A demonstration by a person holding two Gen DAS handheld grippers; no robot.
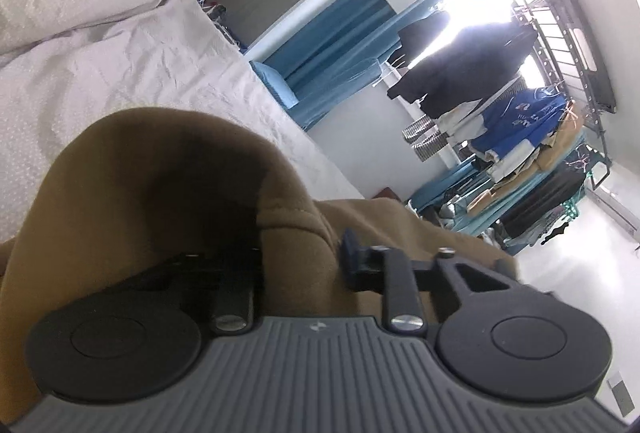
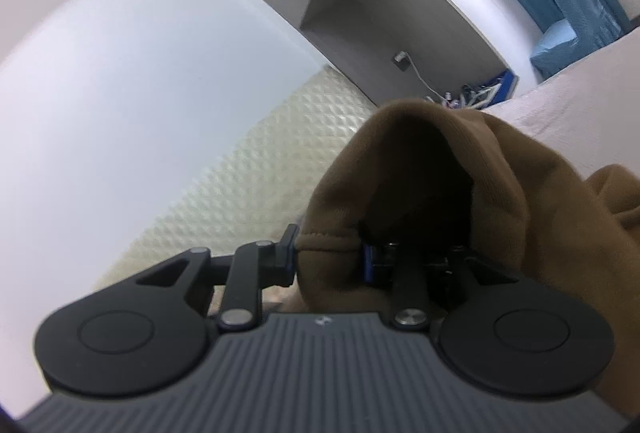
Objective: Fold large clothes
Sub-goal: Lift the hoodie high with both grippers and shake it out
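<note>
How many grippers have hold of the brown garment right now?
2. The left gripper pinches a fold of the brown garment above the bed; the right gripper clamps its hem. More cloth hangs out of view.

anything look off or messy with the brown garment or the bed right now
Nothing looks damaged or spilled. The brown garment is bunched and draped over both grippers, not flat, with a fold pinched in the left gripper and a hem in the right gripper. The bed cover is only wrinkled.
</note>
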